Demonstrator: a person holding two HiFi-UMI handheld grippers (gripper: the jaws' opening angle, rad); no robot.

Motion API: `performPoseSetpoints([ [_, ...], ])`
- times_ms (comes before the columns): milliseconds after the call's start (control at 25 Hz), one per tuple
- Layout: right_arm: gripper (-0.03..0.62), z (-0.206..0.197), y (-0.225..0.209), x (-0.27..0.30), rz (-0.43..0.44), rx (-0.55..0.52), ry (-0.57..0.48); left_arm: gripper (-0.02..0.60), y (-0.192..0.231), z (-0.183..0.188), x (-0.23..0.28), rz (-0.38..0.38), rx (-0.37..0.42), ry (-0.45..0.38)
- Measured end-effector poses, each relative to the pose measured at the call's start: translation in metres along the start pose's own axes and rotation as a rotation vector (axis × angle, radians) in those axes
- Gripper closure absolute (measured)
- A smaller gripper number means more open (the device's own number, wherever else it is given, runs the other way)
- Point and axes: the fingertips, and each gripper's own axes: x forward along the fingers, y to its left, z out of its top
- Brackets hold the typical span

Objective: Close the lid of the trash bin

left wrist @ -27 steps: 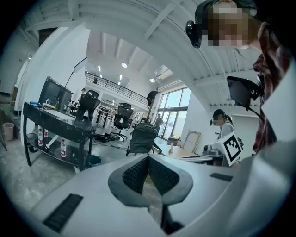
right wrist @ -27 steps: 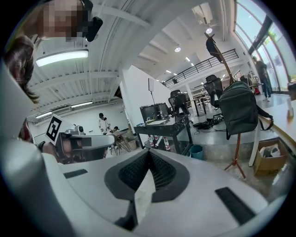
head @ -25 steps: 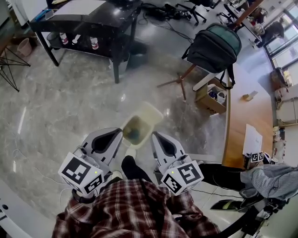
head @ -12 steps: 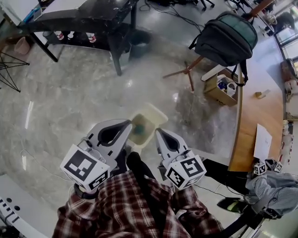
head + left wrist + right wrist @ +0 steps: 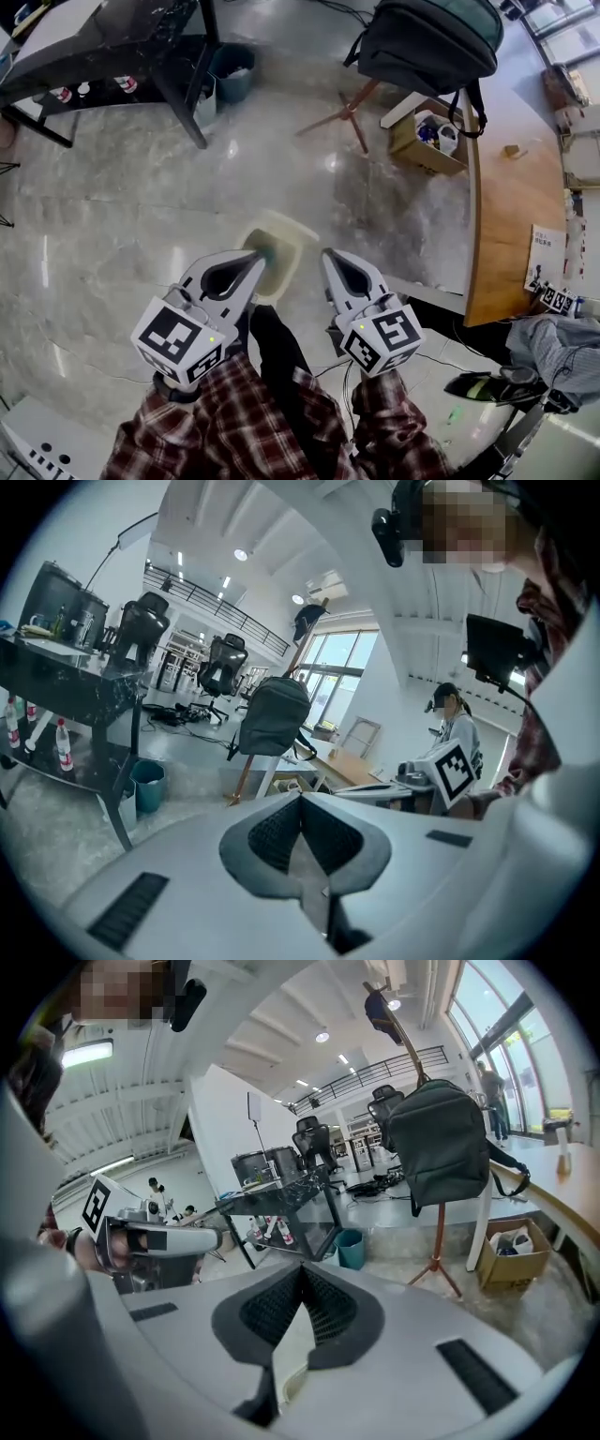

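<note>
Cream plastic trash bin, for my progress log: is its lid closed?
No, the cream plastic trash bin stands open, its inside visible.

Bare floor [image 5: 122,234] left, right and beyond the bin [image 5: 292,228], loads of room there. The stand legs [image 5: 349,117] and desk [image 5: 506,206] are well off; only the person's leg [image 5: 270,339] crowds the near side.
</note>
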Motion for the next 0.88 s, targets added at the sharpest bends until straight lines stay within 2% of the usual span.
performPoseSetpoints([
  [280, 0.582, -0.046, -0.049, 0.044, -0.042, 0.006, 0.068, 0.571, 0.039, -0.058, 0.035, -0.012, -0.039, 0.071],
  [600, 0.580, -0.117, -0.086, 0.114, 0.059, -0.085, 0.241, 0.571, 0.079, -0.138, 0.057, -0.012, -0.090, 0.156],
  [880, 0.579, -0.155, -0.118, 0.144, 0.082, -0.002, 0.312, 0.571, 0.093, -0.161, 0.071, -0.015, -0.112, 0.161],
])
